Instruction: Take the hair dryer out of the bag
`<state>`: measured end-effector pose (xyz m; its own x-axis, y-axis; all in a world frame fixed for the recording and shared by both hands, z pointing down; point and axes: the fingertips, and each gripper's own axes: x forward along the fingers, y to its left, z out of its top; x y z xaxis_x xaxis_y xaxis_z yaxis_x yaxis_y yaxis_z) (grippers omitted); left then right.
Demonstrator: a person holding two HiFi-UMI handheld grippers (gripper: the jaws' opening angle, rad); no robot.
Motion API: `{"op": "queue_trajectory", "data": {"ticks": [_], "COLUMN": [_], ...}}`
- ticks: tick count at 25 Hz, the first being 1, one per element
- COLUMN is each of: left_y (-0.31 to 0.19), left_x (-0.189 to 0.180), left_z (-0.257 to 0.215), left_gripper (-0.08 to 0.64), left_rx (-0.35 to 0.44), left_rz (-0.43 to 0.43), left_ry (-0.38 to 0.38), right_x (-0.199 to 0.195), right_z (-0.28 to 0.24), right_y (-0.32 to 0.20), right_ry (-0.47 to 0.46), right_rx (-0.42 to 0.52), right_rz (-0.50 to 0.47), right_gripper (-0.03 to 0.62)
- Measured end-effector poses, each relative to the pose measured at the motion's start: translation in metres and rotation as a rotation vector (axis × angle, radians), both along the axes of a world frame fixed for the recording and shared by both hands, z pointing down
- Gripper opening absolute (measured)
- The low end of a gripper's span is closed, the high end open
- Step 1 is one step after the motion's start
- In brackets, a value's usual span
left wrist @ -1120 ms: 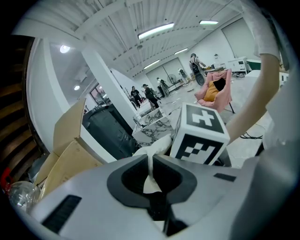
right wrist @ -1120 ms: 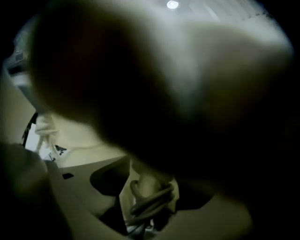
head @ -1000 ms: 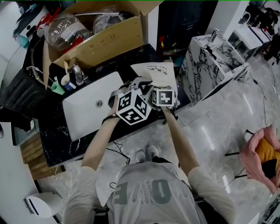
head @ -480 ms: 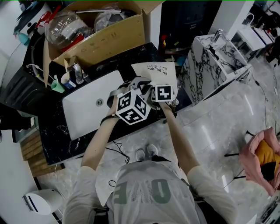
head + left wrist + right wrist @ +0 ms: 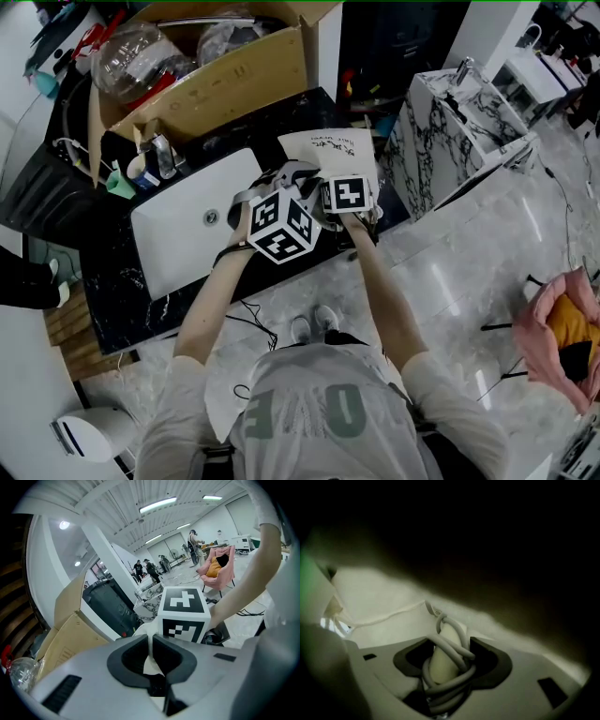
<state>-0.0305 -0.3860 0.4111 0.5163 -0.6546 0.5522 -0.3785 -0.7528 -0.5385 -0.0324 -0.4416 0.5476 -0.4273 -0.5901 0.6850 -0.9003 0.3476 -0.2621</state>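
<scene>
A white bag [image 5: 333,150] lies on the black counter [image 5: 117,281]. My left gripper [image 5: 298,178] is shut on the bag's edge [image 5: 151,663]: a white fold is pinched between its jaws [image 5: 151,641]. My right gripper [image 5: 339,174] reaches into the bag. In the right gripper view the pale handle of the hair dryer [image 5: 442,662], wound with its grey cord [image 5: 457,645], fills the gap of that gripper [image 5: 447,651]. Its jaws have just been closing and now press on the cord-wrapped handle. The bag hides the rest of the dryer.
A white sink [image 5: 187,230] with a faucet [image 5: 164,155] lies left of the bag. An open cardboard box [image 5: 216,84] stands behind it. A marble-patterned cabinet [image 5: 450,131] stands to the right, and a pink chair [image 5: 553,337] on the floor at far right.
The right gripper's marker cube has tipped slightly over the bag. Both grippers stay at the bag's mouth.
</scene>
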Motion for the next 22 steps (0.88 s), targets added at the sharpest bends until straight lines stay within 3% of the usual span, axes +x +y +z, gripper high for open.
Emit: {"op": "queue_trajectory", "data": {"ticks": [4,10,22], "left_y": [-0.001,0.001,0.005], "left_x": [0.002,0.007,0.007], "left_z": [0.002,0.010,0.025], "left_gripper": [0.044,0.044,0.044], "left_rx": [0.006,0.000,-0.017], "left_rz": [-0.007,-0.004,-0.014], "left_ry": [-0.008,-0.023,-0.039], "right_x": [0.005,0.025,0.042], "right_z": [-0.004,-0.009,-0.025], "right_y": [0.003,0.021,0.108], "right_ry": [-0.005,0.061,0.017], "right_rx": [-0.002,0.031,0.107], "right_rz": [0.010,0.039,0.004], "right_gripper": [0.256,0.256,0.256]}}
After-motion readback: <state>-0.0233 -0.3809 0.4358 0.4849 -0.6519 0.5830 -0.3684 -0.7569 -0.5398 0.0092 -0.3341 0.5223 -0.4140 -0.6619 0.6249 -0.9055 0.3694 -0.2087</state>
